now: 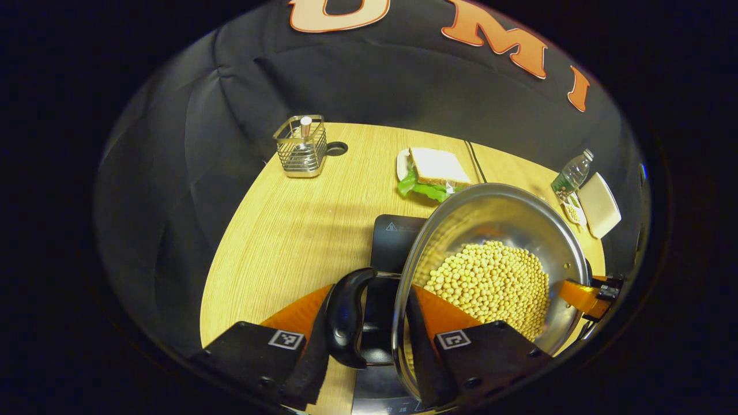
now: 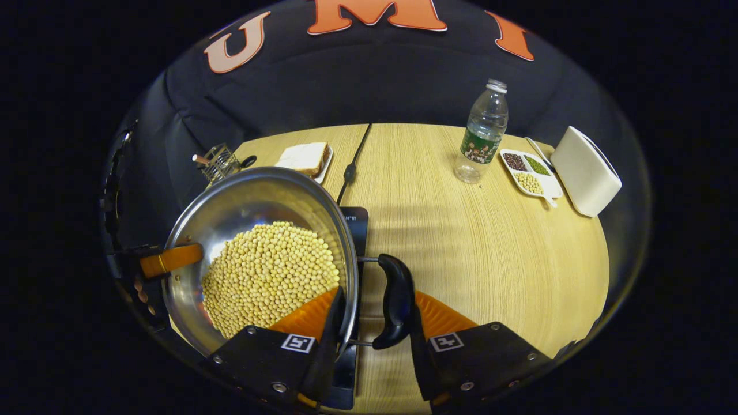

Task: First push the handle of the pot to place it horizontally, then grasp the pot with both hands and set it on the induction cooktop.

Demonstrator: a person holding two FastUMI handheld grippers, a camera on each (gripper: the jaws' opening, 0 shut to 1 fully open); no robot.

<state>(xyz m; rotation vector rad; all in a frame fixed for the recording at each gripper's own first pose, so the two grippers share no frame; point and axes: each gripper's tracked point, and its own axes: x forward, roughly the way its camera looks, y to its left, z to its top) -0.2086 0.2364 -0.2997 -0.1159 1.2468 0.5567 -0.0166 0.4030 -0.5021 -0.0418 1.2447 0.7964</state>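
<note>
step in hand, by judgement: the two-handed carry, pot lifted and held above the induction cooktop, not yet set down.

left gripper view: left hand-held gripper straddling the pot's near black side handle; one finger outside the handle, the other inside the rim over the beans. jaws part-closed around handle and rim; firm pressing of both fingers cannot be confirmed from this angle. across the pot, the other hand-held gripper's finger seen at the far rim.

right gripper view: right hand-held gripper placed likewise at the opposite black side handle, one finger inside the rim, one outside the handle. jaws narrowed around it; true contact on both sides cannot be told. dark cooktop edge visible under the pot, between the fingers.

pot tilted slightly in both views, filled with loose yellow beans, partly over the cooktop on the tabletop.

bystanding items: sandwich plate, wire holder, water bottle, sectioned dish, white box; all well apart from the pot.

next move, by judgement: level the pot, centre over the cooktop, lower both sides together to keep beans in; release only once seated.
</note>
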